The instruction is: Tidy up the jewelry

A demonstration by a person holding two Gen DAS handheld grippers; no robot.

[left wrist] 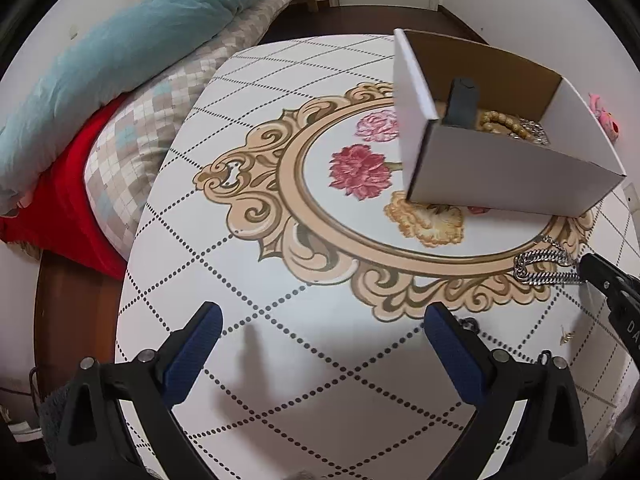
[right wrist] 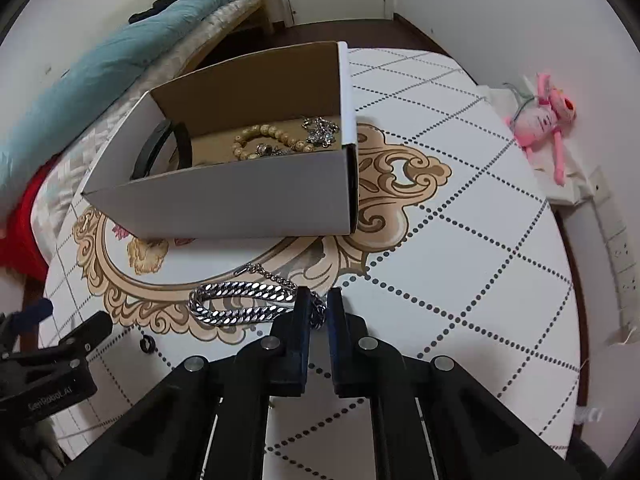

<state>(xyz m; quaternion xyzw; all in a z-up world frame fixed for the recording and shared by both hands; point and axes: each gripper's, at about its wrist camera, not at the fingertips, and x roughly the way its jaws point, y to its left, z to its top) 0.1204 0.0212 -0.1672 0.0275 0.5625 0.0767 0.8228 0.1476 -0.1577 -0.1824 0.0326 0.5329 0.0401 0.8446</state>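
A white cardboard box (right wrist: 224, 204) stands on the table and holds a wooden bead bracelet (right wrist: 264, 140), a silver piece (right wrist: 320, 130) and a black bangle (right wrist: 160, 152). A silver chain bracelet (right wrist: 240, 304) lies on the table in front of the box. My right gripper (right wrist: 318, 308) is nearly closed on the chain's right end. In the left wrist view the box (left wrist: 500, 168) is at the upper right and the chain (left wrist: 548, 266) lies at the right, with the right gripper's tip on it. My left gripper (left wrist: 324, 324) is open and empty above the table.
The round table (left wrist: 280, 360) has a floral patterned cover. A small black ring (right wrist: 149, 345) and a tiny gold piece (left wrist: 567, 336) lie on it. A bed with teal bedding (left wrist: 120, 52) is at the left. A pink plush toy (right wrist: 548, 120) lies on a ledge at the right.
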